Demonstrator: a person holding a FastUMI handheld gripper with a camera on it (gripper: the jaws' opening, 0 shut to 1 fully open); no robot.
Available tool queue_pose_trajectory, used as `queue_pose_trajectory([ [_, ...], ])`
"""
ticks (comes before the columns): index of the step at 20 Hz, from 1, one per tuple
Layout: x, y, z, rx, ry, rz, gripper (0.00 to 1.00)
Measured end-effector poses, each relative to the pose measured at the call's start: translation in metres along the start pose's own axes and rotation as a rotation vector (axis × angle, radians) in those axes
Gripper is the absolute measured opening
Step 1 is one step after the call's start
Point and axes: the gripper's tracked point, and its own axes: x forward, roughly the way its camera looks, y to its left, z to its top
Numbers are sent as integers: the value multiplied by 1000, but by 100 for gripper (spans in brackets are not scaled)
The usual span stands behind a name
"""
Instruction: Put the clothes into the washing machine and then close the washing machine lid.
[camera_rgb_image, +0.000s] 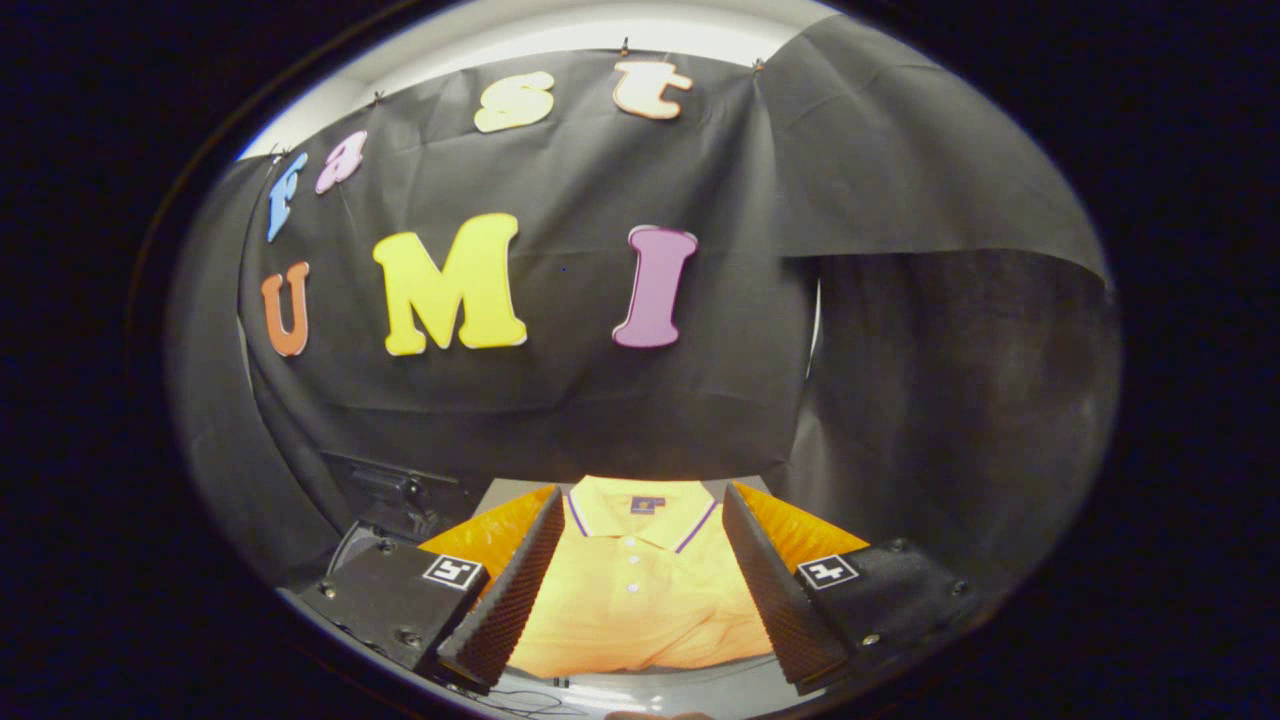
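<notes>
Black cloth wall rising behind polo shirt. Orange polo shirt flat on pale surface, collar toward wall, three buttons down placket. Gripper released, fingers spread wide, shirt lying between them, no visible contact with either. Dark equipment off shirt's left, by wall; unclear what.

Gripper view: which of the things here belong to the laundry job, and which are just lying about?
Job:
- yellow polo shirt, lying flat, seen between the fingers
- gripper, fingers open, spread either side of the shirt, not pressing it

Lying about:
- dark device beyond the left finger, against the booth wall; too dim to identify
- thin cables near the shirt's hem
</notes>
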Motion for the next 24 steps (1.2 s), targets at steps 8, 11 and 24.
queue_pose_trajectory([
  [8, 77, 4, -68, 64, 320, 28, 100],
  [11, 83, 4, -93, 69, 405, 23, 99],
  [24, 91, 11, -128, -11, 509, 22, 83],
])
